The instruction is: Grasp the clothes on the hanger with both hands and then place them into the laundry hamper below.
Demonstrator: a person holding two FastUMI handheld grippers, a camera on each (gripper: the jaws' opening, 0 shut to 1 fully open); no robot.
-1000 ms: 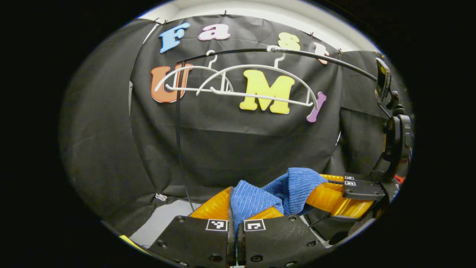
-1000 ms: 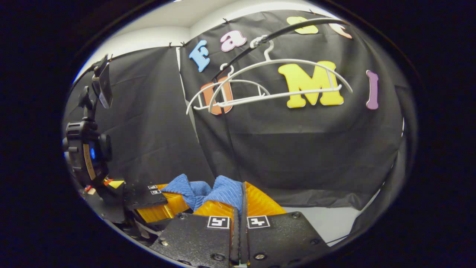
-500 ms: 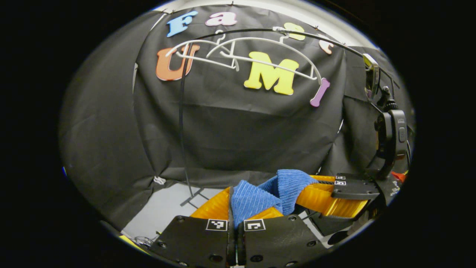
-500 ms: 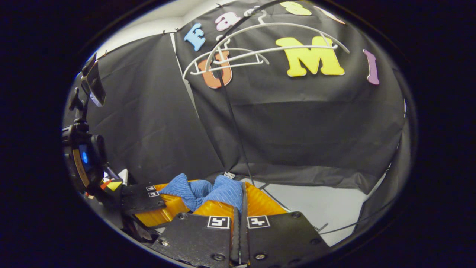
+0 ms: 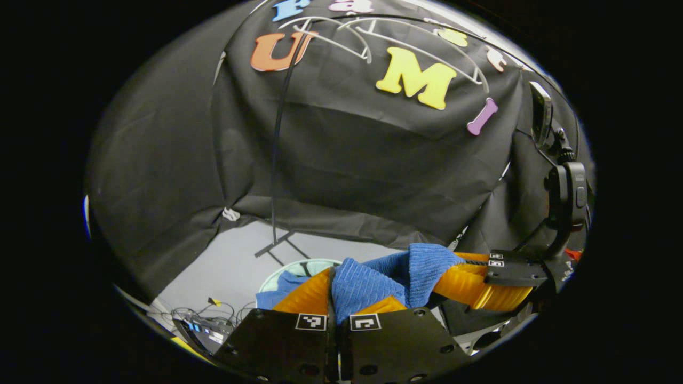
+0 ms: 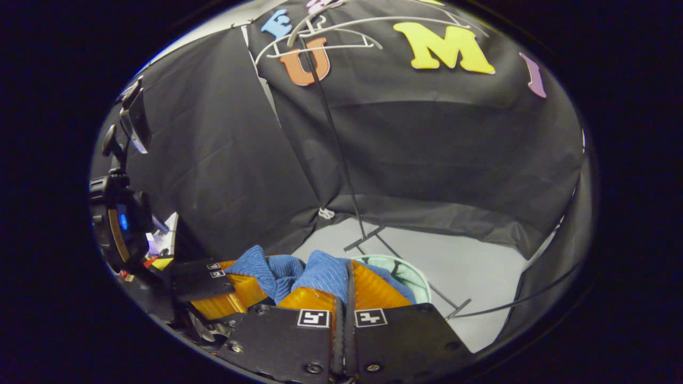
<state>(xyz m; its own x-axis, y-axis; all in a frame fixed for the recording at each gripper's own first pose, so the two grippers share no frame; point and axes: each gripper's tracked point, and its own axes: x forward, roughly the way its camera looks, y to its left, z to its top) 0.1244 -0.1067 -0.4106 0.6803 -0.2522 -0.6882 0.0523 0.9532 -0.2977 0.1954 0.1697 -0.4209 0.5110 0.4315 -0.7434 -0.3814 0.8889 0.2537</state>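
Black cloth hangs behind everything, and pale grey floor [image 5: 235, 261] shows below it. From my remote seat, the left tool [image 5: 337, 298] has its orange fingers [image 5: 307, 293] pinched together on a fold of the blue ribbed garment [image 5: 368, 282]; no gap shows between them. The right tool [image 6: 344, 290] is likewise closed tight on the garment's other end [image 6: 320, 274], which bunches up between the two tools. In the left gripper view I see the right tool [image 5: 483, 282] just beside mine, cloth bridging across to it; in the right gripper view the left tool [image 6: 224, 290] sits equally close.

Mint-green hamper [image 6: 413, 274] stands on the floor beyond the tools, near the foot of the thin black stand [image 6: 333, 138]. Some blue fabric [image 5: 285, 282] shows at the hamper's rim [image 5: 299, 264] in the left gripper view; I cannot tell whether it touches the hamper or hangs above it.

White hangers [image 6: 320, 37] hang bare up top on the stand's rail. Tangle of cables [image 5: 205, 314] lies at the floor's near-left edge.
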